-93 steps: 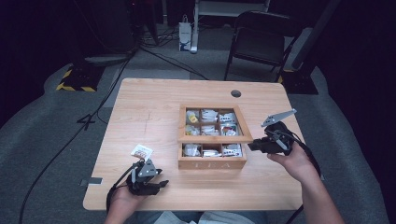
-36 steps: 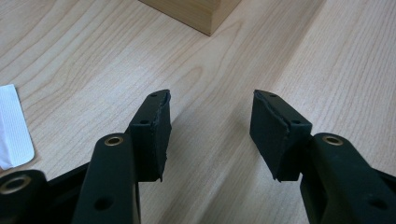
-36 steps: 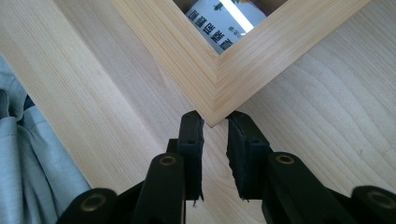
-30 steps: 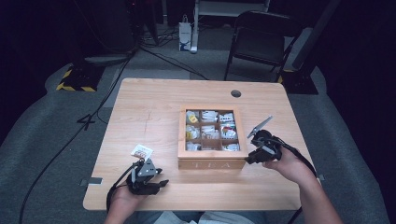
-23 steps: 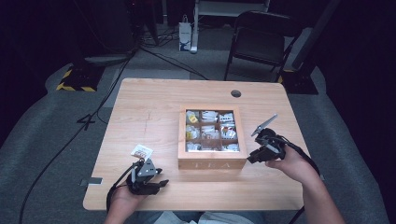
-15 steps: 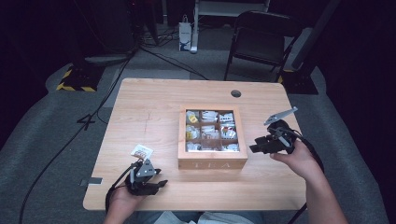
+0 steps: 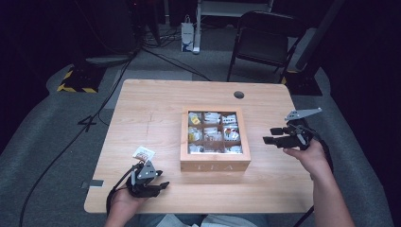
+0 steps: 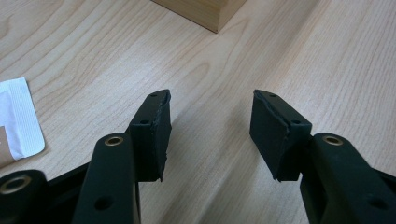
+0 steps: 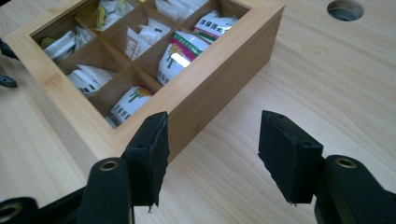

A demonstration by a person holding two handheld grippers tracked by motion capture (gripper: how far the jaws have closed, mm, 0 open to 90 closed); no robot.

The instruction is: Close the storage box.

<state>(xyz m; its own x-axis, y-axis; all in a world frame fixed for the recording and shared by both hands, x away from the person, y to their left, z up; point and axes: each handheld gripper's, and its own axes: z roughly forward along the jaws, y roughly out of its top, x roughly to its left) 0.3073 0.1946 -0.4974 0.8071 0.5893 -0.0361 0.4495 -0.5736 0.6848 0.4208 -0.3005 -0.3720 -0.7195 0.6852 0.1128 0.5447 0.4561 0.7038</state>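
A wooden tea box (image 7: pixel 215 165) stands mid-table, its compartments holding several tea bags (image 9: pixel 180 53). My right gripper (image 7: pixel 269 135) hovers just right of the box and points at its right wall (image 9: pixel 219 88). Its jaws have just been opening and stand wide apart (image 9: pixel 212 144), nothing between them. My left gripper (image 7: pixel 161 186) rests near the front left of the table. It is open over bare wood (image 8: pixel 210 126). A loose tea bag packet (image 7: pixel 143 153) lies flat just beyond it, seen at the left edge (image 8: pixel 16 116) of the left gripper view.
A round cable hole (image 7: pixel 239 94) sits in the table's far right part. A black folding chair (image 7: pixel 265 38) and cables stand on the floor behind the table. The table's front edge (image 7: pixel 198 210) runs close to both forearms.
My right gripper has drawn back to the right, away from the box's right rim, and its jaws have spread apart. The left gripper, the packet and the box have stayed put.
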